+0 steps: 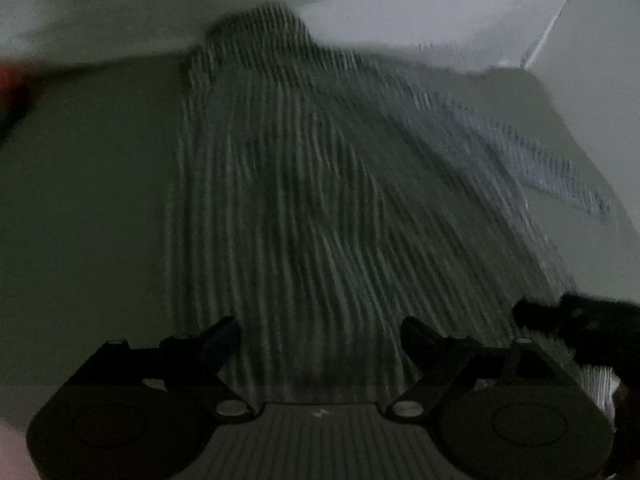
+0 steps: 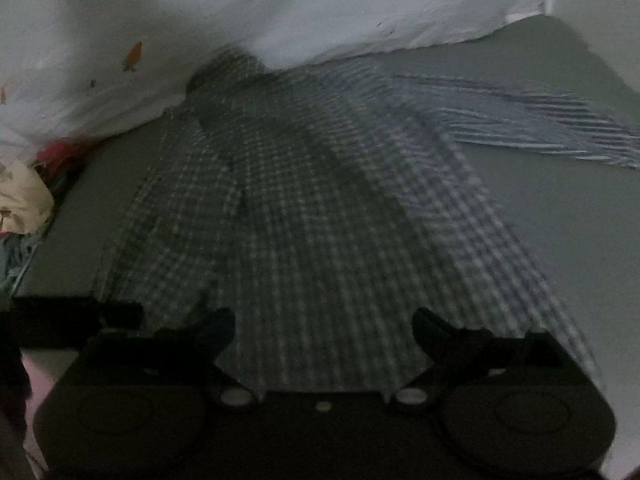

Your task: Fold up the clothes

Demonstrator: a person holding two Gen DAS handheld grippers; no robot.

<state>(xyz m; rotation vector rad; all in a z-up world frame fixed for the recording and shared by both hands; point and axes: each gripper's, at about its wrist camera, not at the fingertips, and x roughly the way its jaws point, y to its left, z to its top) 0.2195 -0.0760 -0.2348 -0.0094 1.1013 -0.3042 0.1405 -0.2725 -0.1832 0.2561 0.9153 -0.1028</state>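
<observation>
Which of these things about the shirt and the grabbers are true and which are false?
1. The checked shirt lies spread out on a grey surface. True.
2. The right gripper is squeezing a red sock. False: its fingers stand wide apart with nothing pinched between them, only the shirt beneath.
3. One sleeve sticks out to the right in the right wrist view. True.
4. The left gripper is shut tight. False: its fingers are apart over the shirt.
5. A white wall stands behind the shirt. True.
6. The shirt is rolled into a ball. False: it lies flat.
</observation>
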